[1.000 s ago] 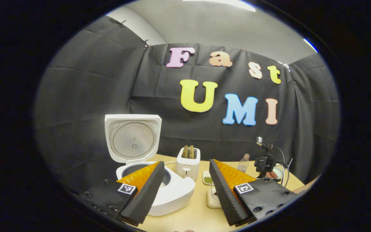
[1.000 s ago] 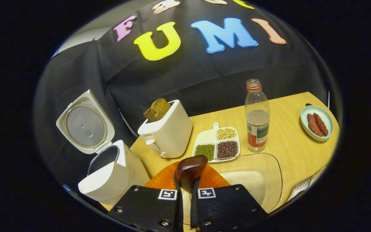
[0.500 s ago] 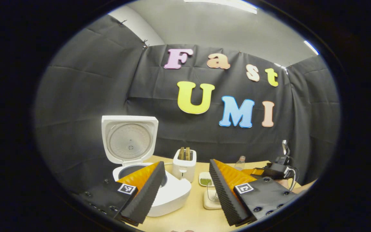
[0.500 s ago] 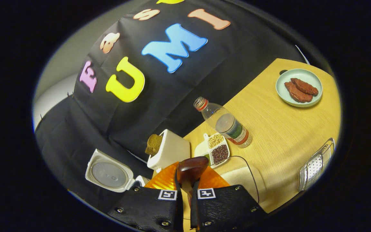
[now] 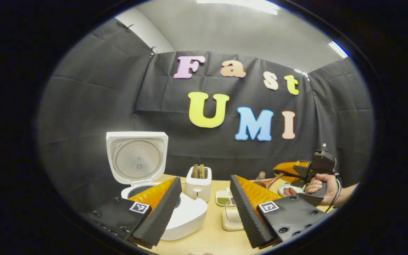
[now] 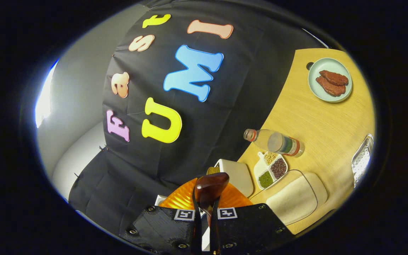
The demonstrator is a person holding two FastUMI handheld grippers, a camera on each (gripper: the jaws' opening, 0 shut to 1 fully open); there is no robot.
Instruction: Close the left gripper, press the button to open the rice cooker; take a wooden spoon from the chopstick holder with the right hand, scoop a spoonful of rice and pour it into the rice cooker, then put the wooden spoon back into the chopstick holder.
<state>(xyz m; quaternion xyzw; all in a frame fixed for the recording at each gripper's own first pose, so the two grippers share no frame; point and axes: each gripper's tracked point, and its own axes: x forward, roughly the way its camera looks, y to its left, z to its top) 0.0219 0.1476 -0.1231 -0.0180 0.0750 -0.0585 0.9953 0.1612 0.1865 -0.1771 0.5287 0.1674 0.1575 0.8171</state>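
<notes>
The white rice cooker (image 5: 186,216) stands at the left with its lid (image 5: 136,157) upright and open. My left gripper (image 5: 204,209) hovers open in front of it, with nothing between its fingers. Off to the right a hand (image 5: 319,186) holds my right gripper (image 5: 289,170) above the table, the wooden spoon (image 5: 267,182) sticking out leftward. In the right gripper view, my right gripper (image 6: 205,212) is shut on the spoon's handle and the dark spoon bowl (image 6: 211,186) is just ahead. The view is rolled hard. The clear rice container (image 6: 296,198) lies lower right. Whether the spoon carries rice is hidden.
A white toaster (image 5: 198,182) with bread stands behind the cooker. Beside it are a three-part bean dish (image 6: 271,170), a water bottle (image 6: 275,141) and a green plate (image 6: 329,79) of sausages. A perforated metal holder (image 6: 361,159) sits at the table's right edge.
My right gripper has lifted away from the rice container with the spoon and rolled strongly. In the left gripper view it went up and to the right. The left gripper has drawn back slightly.
</notes>
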